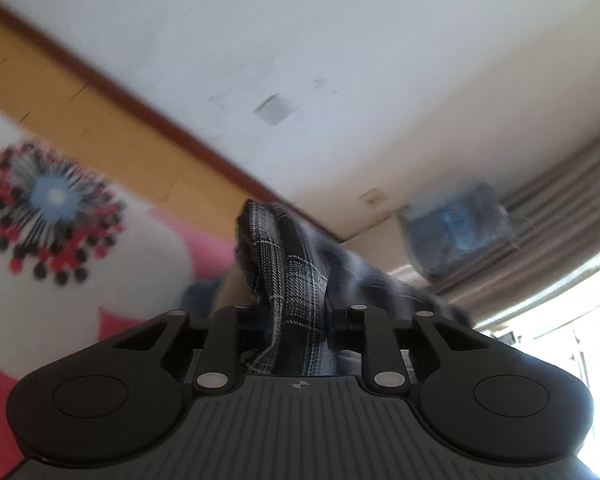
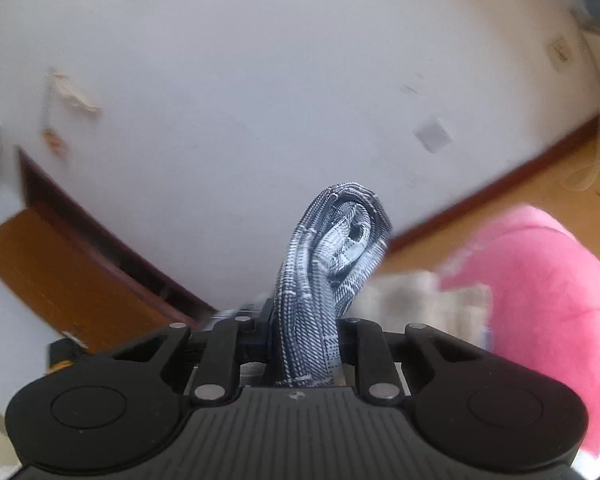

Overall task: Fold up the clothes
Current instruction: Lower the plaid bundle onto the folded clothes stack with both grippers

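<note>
A dark plaid garment [image 1: 288, 272] with black, white and blue checks bunches up between the jaws of my left gripper [image 1: 296, 312], which is shut on it; the cloth trails off to the right. In the right wrist view another part of the plaid garment [image 2: 324, 268] stands up in a rolled fold out of my right gripper [image 2: 300, 328], which is shut on it. The fingertips of both grippers are hidden by the cloth. Both views are tilted and partly blurred.
A pink and white bedspread [image 1: 80, 240] with a flower print lies at the left, seen also as pink bedding [image 2: 548, 300] at the right. A wooden floor [image 1: 100, 128], a white wall [image 2: 260, 100], a blue bag [image 1: 460, 232] and a curtain [image 1: 560, 208] lie beyond.
</note>
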`<state>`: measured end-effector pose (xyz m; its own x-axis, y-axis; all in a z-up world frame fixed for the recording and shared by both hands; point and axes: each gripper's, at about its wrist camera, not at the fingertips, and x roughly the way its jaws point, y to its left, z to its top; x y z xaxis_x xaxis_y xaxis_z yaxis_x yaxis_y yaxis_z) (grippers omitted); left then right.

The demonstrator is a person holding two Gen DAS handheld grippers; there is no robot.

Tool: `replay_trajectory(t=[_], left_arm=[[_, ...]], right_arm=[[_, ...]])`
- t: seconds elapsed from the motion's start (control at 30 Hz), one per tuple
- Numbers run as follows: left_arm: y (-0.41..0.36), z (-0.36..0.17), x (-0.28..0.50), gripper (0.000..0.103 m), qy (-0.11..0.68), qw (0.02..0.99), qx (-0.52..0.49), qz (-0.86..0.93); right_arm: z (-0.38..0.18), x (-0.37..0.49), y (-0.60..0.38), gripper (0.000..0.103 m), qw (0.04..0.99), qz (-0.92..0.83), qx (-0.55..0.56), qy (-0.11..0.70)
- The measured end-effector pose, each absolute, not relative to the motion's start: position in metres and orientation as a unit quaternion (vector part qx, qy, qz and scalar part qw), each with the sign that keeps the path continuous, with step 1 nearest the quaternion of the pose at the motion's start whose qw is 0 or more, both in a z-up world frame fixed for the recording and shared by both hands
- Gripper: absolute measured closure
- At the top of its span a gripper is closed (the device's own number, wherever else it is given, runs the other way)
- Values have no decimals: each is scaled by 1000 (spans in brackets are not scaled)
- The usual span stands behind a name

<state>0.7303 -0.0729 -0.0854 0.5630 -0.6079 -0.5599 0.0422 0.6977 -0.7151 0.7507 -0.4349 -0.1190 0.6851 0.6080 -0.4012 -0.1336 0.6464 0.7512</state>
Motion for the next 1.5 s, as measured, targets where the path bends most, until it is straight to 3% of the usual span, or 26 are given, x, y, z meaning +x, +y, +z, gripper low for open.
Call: replay_trajectory(t=[0.07, 0.13, 0.27, 0.37, 0.47, 0.6, 0.7, 0.77, 0.93, 1.1, 1.23, 1.4, 1.5], left_arm=[[-69, -96, 736, 61, 438, 806, -354, -185], [-61, -91, 735, 48, 440, 803, -363, -172], [-39, -63, 720, 47, 412, 820, -358, -173], [-54, -24, 681, 47, 378, 859, -249, -237], [-95, 3, 628, 48, 337, 883, -76, -319], [-147, -32, 597, 49, 350, 872, 74, -334], [-155, -64, 597, 48, 361, 872, 93, -318], [-153, -58, 597, 48, 362, 872, 84, -320], [-143, -30, 608, 47, 353, 875, 42, -330], [-174, -41, 668, 44, 361, 888, 30, -282], [-166, -60, 704, 46, 401, 880, -55, -249], [-133, -26, 662, 41, 362, 883, -69, -290], [-139, -29, 623, 38, 360, 873, 20, -328]], right_arm=[[-139, 762, -449, 75, 816, 201, 403, 362], [-150, 766, -466, 66, 778, 204, 466, 369], [-131, 746, -495, 34, 784, 168, 476, 361], [-87, 700, -499, 47, 860, 129, 390, 304], [-41, 654, -455, 69, 917, 168, 215, 290], [-44, 612, -378, 77, 923, 227, -21, 309], [-88, 613, -350, 78, 910, 192, -140, 341], [-100, 619, -353, 78, 909, 176, -140, 351], [-63, 614, -356, 80, 925, 155, -126, 324], [-53, 666, -346, 80, 946, 134, -81, 284], [-65, 696, -352, 79, 943, 108, -38, 313], [-48, 681, -366, 78, 942, 94, 30, 320], [-30, 629, -361, 78, 944, 112, 38, 307]])
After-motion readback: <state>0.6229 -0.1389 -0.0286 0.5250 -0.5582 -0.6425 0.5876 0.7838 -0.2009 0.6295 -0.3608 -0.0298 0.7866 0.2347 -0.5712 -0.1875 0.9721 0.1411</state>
